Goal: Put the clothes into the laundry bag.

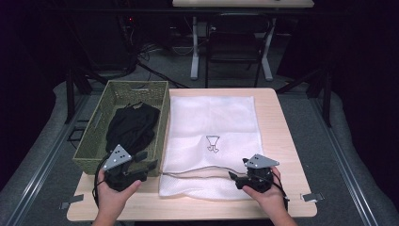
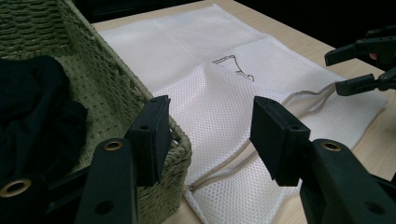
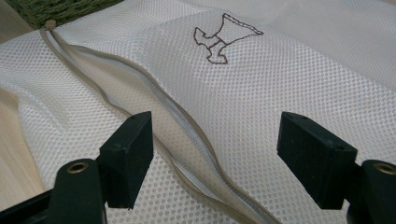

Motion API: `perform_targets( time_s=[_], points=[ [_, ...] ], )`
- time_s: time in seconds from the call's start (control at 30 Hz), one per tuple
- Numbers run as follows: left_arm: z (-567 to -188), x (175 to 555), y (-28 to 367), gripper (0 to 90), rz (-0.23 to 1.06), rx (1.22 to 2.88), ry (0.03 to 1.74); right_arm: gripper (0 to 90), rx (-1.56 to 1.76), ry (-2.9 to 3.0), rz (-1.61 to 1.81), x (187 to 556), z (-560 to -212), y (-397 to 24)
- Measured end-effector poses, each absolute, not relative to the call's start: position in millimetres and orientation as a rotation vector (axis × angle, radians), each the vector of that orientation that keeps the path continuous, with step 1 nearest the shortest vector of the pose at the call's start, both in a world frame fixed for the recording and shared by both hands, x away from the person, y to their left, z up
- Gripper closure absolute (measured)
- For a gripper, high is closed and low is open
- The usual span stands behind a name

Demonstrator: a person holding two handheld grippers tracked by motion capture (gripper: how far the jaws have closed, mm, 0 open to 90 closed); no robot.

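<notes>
A white mesh laundry bag [image 1: 211, 136] lies flat, zipper partly open, beside a green woven basket [image 1: 101, 110] holding black clothes [image 1: 131, 125].

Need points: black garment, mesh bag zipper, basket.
black garment [image 1: 131, 127], high view, middle of the bundle in the basket.
mesh bag zipper [image 3: 187, 126], right gripper view, grey zipper tape.
basket [image 1: 164, 117], high view, right wall.

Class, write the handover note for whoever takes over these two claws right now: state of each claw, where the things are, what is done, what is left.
Left claw: open, holding nothing, at the near right corner of the woven basket.
Right claw: open, holding nothing, over the near edge of the white mesh laundry bag.
Black garment: lying in the basket.
Bag: flat on the table beside the basket, its zipper partly open.
Done: nothing has gone into the bag that I can see.
Left, probably: move the garment into the bag and zip it.
</notes>
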State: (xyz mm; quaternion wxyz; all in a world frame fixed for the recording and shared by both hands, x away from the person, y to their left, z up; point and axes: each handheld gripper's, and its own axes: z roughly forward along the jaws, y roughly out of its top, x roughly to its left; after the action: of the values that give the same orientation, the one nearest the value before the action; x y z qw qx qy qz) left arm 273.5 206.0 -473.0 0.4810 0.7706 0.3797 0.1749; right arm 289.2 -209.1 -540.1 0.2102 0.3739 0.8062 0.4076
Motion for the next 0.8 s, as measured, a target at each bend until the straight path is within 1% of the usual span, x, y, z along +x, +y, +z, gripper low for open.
perform_targets(
  time_s=[0.17, 0.3, 0.47, 0.8],
  points=[
    [-470, 276, 211, 46.4, 0.427, 1.880, 0.950, 26.8, 1.040, 2.244, 1.134, 289, -541, -209],
    [-467, 281, 214, 44.0, 0.425, 1.883, 0.962, 26.8, 1.046, 2.246, 1.133, 289, -541, -208],
    [-462, 290, 217, 43.0, 0.428, 1.857, 0.965, 26.8, 1.047, 2.244, 1.137, 288, -541, -208],
    [-448, 312, 228, 40.7, 0.420, 1.905, 1.016, 26.8, 1.050, 2.240, 1.143, 288, -540, -209]
  ],
)
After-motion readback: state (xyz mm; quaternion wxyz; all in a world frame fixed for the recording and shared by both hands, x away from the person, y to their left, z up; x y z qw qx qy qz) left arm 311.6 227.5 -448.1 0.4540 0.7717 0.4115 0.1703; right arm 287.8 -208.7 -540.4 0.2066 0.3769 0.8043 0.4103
